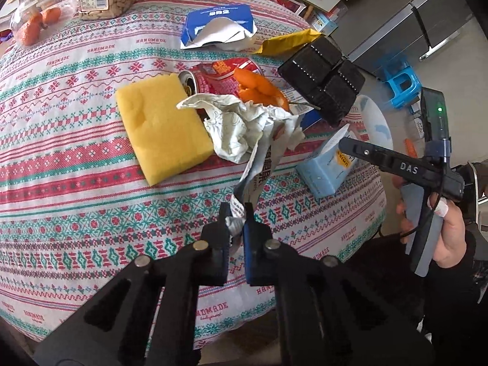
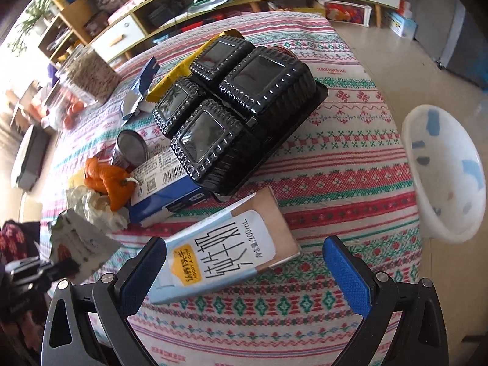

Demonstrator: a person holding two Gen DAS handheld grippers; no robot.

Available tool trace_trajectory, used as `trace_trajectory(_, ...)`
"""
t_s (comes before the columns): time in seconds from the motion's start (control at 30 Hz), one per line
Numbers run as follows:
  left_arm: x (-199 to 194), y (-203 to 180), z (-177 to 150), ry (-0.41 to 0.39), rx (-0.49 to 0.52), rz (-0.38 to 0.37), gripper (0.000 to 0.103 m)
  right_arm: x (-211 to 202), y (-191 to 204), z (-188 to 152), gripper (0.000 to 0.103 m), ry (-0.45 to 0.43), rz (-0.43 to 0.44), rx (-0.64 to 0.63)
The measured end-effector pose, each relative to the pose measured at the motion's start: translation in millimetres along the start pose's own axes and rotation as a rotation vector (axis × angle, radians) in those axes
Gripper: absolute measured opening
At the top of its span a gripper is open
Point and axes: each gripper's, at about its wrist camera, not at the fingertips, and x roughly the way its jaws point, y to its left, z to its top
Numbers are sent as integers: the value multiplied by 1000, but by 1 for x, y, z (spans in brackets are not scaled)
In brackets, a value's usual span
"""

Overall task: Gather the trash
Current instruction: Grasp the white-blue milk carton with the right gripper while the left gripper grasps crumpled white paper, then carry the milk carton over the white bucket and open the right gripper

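Note:
My left gripper (image 1: 236,213) is shut on the end of a crumpled printed wrapper (image 1: 259,140) and holds it above the patterned tablecloth (image 1: 61,140). The wrapper also shows at the left of the right wrist view (image 2: 79,244). My right gripper (image 2: 244,259) is open, its blue pads either side of a light blue 200 mL milk carton (image 2: 225,253) lying on the cloth; the carton also shows in the left wrist view (image 1: 326,167). Orange peel (image 2: 109,183), crumpled tissue (image 2: 91,207), a red can (image 1: 219,76) and a black plastic tray (image 2: 241,106) lie behind.
A white bin (image 2: 445,177) stands on the floor off the table's right edge. A yellow sponge (image 1: 161,125), a blue tissue box (image 1: 216,21), a yellow packet (image 1: 289,41), a blue box (image 2: 164,186) and jars (image 1: 42,12) are on the table. A blue stool (image 1: 399,82) stands beyond.

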Motion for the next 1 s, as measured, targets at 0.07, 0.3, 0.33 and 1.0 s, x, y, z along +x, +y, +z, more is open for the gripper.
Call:
trace_trajectory(0.07,-10,2,-3,-18,0,-3,8,4,4,0,103,-6,-19,19)
trace_trajectory(0.3,-36,18,-11,-72,-20,1,8,21,8,-1,103,24,-18,112)
trace_trajectory(0.33,-39,20,-12,-78,-23,2,8,24,8,-1,103,35,-16,120)
trace_trajectory(1.0,-46,-15,-7,-109,38,26,8,5,-23,-8,55,49,17,43)
